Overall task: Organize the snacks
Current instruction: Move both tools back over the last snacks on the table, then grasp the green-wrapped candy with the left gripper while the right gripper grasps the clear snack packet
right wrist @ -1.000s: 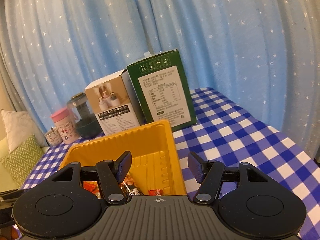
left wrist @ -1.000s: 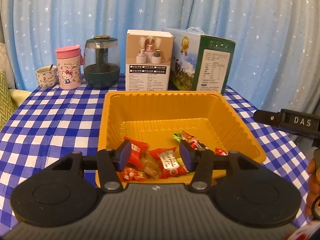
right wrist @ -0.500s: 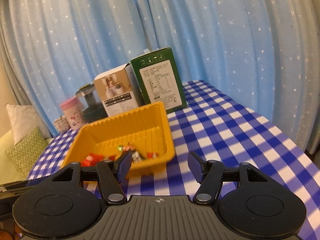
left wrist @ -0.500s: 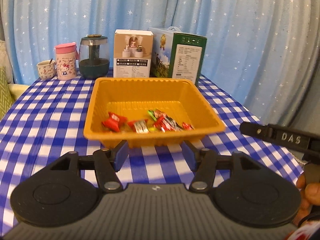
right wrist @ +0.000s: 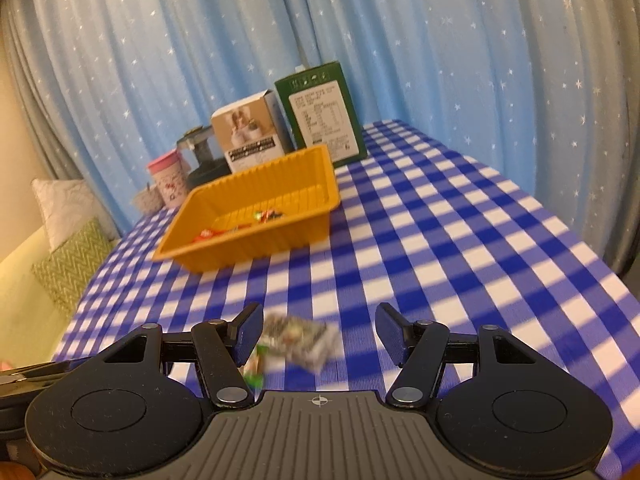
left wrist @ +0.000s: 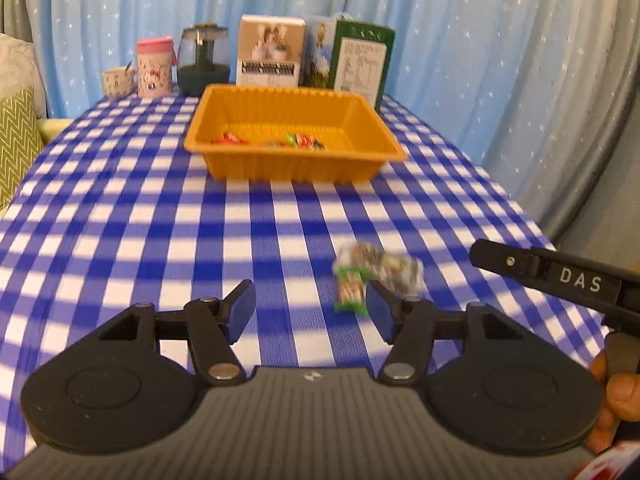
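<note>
An orange tray (left wrist: 292,160) (right wrist: 240,246) sits on the blue checked tablecloth and holds several wrapped candies (left wrist: 276,140) (right wrist: 240,226). Two loose snacks lie near the table's front: a green-ended candy (left wrist: 351,290) (right wrist: 254,368) and a silvery packet (left wrist: 384,264) (right wrist: 300,338). My left gripper (left wrist: 311,312) is open and empty, just left of these snacks. My right gripper (right wrist: 319,338) is open and empty, with the packet between its fingers and the green candy by its left finger (right wrist: 246,336). The right gripper's body (left wrist: 560,278) shows at the right of the left wrist view.
At the table's back stand a small cup (left wrist: 117,82), a pink mug (left wrist: 154,67), a dark glass jar (left wrist: 204,60), a white box (left wrist: 272,50) and a green box (left wrist: 360,62). A cushion (right wrist: 70,268) lies off the table's left. Blue curtains hang behind.
Both grippers have pulled back from the tray toward the table's front. The tray now looks smaller and farther. The two loose snacks have come into view by the fingers.
</note>
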Available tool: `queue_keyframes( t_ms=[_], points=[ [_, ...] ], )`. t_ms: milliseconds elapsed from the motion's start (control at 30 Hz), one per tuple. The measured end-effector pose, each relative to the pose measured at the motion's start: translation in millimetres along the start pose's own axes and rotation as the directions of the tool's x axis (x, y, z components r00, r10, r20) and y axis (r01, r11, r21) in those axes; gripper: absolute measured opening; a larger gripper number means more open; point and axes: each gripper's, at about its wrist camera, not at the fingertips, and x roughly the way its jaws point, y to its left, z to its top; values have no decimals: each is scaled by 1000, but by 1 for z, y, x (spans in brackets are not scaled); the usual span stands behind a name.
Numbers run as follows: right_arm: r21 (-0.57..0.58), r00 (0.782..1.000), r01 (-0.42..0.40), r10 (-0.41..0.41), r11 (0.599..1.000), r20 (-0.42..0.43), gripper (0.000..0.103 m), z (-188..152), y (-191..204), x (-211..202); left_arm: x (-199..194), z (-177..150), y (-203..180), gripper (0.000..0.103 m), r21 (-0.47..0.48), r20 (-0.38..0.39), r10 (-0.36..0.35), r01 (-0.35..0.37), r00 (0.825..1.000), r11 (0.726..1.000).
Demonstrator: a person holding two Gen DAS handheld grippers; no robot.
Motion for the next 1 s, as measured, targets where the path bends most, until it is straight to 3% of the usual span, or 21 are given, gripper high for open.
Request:
queue_keyframes(
  t_ms=[233, 533, 767, 1000],
  points=[
    [-33, 999, 20, -21, 999, -38, 62, -19, -4, -14, -13, -23, -7, 57, 3, -35, 3, -3, 999, 1000],
    [-27, 998, 31, -32, 999, -47, 62, -22, -11, -17, -10, -23, -9, 54, 0, -23, -5, 5, 1000, 1000],
    [-29, 997, 42, -43, 999, -69, 62, -21, -15, -6, 14, -20, -14, 44, 11, -41, -24, 24, 999, 1000],
    [-18, 994, 66, -68, 998, -90, 62, -20, -23, 9, 46, -13, -21, 41, 23, -40, -44, 45, 998, 999]
  ],
)
